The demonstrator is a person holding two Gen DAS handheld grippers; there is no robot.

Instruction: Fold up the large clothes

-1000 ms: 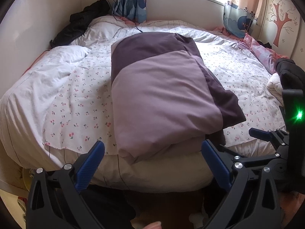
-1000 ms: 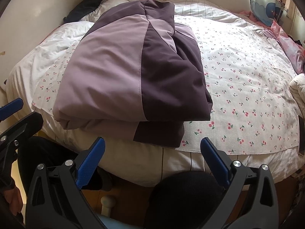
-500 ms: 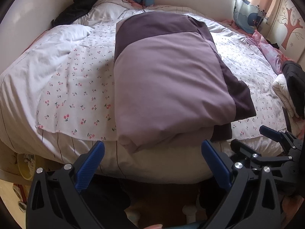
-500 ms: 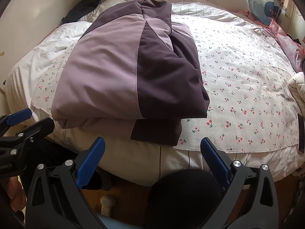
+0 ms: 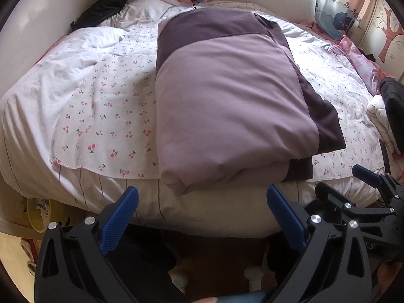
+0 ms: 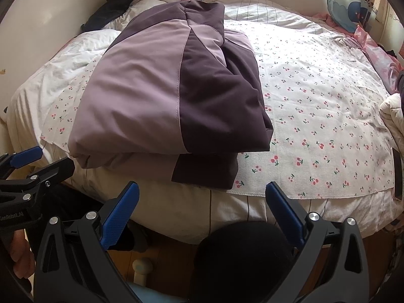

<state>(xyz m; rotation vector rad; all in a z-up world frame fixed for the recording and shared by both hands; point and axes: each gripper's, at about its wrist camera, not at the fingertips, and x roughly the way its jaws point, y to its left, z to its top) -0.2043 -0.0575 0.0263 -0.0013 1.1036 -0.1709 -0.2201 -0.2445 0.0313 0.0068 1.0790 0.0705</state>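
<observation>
A large two-tone purple jacket (image 5: 227,106) lies folded into a thick rectangle on the bed, light lilac with dark plum panels; it also shows in the right wrist view (image 6: 161,96). Its near edge reaches the bed's front edge. My left gripper (image 5: 202,202) is open and empty, just short of that near edge. My right gripper (image 6: 202,197) is open and empty, in front of the jacket's dark right corner. The right gripper also shows at the right of the left wrist view (image 5: 363,202), and the left gripper at the left of the right wrist view (image 6: 30,166).
The bed (image 6: 328,106) has a white cherry-print sheet. A black garment (image 5: 111,2) lies at the far left by the wall. Pink cloth (image 5: 363,60), a white bundle (image 5: 381,123) and a dark item (image 5: 394,101) lie on the right side. Curtains (image 5: 335,17) hang behind.
Both grippers have moved forward toward the bed, so the jacket looks larger and nearer. Both stay open. The jacket has not moved.
</observation>
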